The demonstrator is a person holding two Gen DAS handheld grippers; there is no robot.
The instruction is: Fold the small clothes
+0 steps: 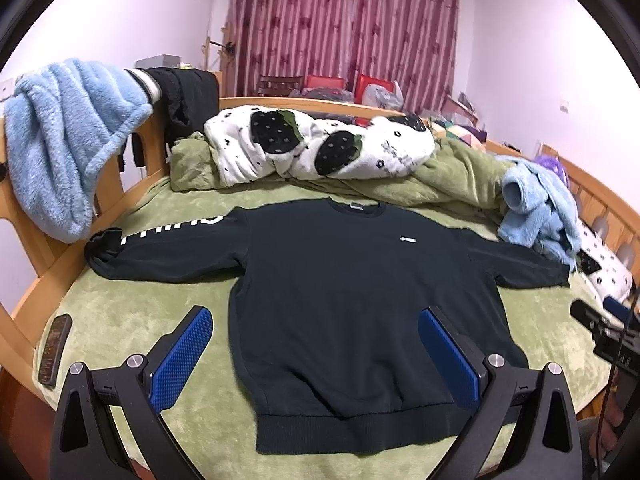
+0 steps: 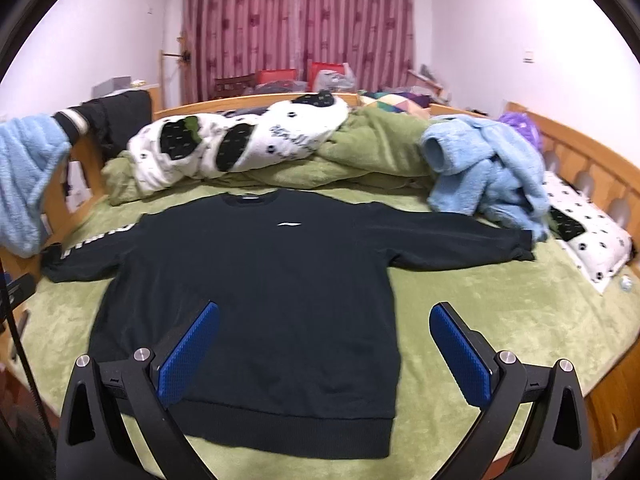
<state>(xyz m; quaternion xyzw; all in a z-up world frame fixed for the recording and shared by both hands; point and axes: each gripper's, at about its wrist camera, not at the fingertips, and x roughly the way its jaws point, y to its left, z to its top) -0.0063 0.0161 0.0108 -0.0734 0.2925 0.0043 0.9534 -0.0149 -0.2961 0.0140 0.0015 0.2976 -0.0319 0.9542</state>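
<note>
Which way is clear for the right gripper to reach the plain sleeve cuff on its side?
Probably yes. The right gripper has open jaws above the dark long-sleeved sweatshirt; its cuff lies flat, though the light blue fleece garment crowds it.

Both wrist views over sweatshirt
</note>
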